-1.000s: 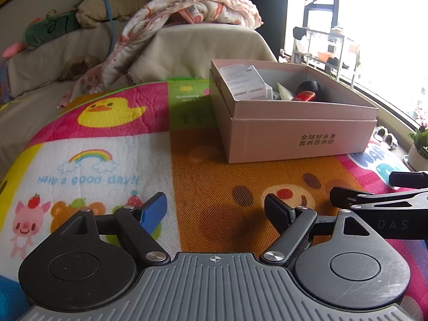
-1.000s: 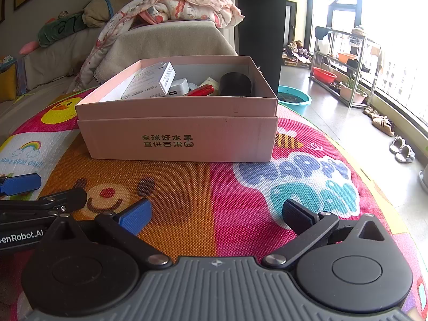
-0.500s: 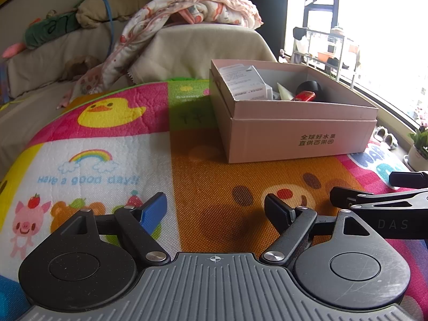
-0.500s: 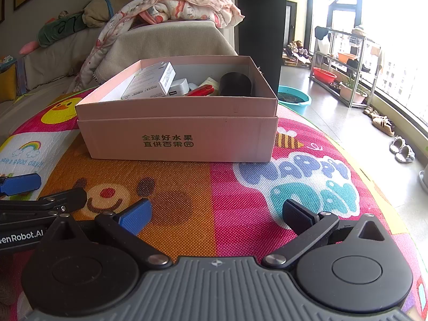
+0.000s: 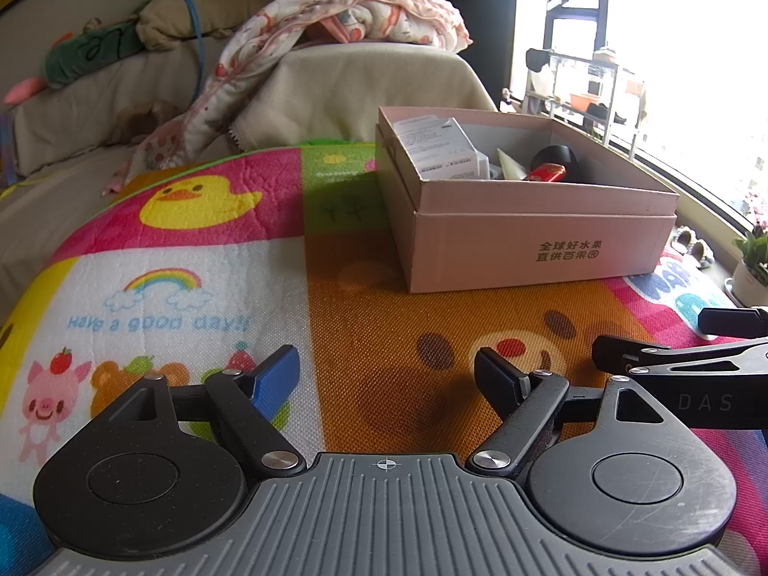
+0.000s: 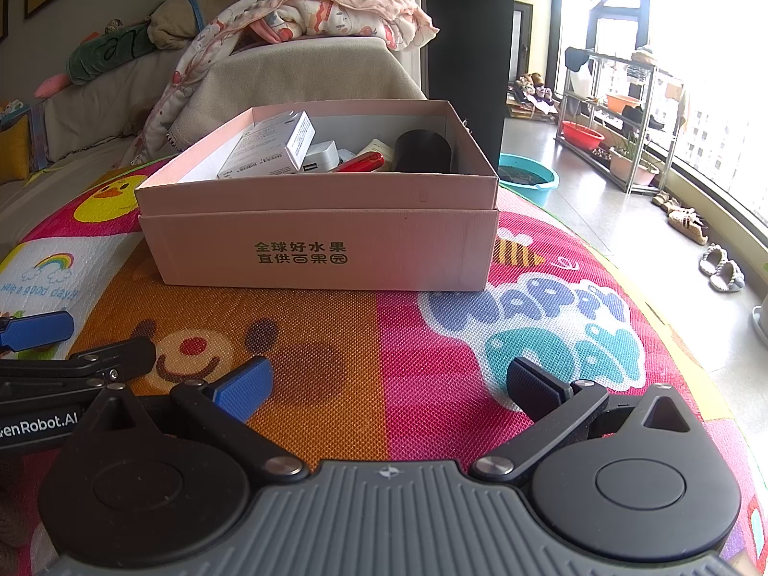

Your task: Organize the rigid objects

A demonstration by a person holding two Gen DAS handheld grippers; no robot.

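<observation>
A pink cardboard box (image 6: 326,245) stands on a colourful play mat (image 6: 384,345); it also shows in the left wrist view (image 5: 528,249). Inside lie a white carton (image 6: 269,146), a white charger (image 6: 320,156), a red object (image 6: 360,162) and a black cylinder (image 6: 422,151). My left gripper (image 5: 386,374) is open and empty, low over the mat, in front of the box's left corner. My right gripper (image 6: 389,384) is open and empty, low over the mat, in front of the box.
A sofa with a blanket (image 6: 307,9) and plush toys (image 5: 91,53) stands behind the mat. To the right are bare floor, a teal basin (image 6: 528,180), a rack (image 6: 619,120), slippers (image 6: 722,269) and a potted plant (image 5: 753,259).
</observation>
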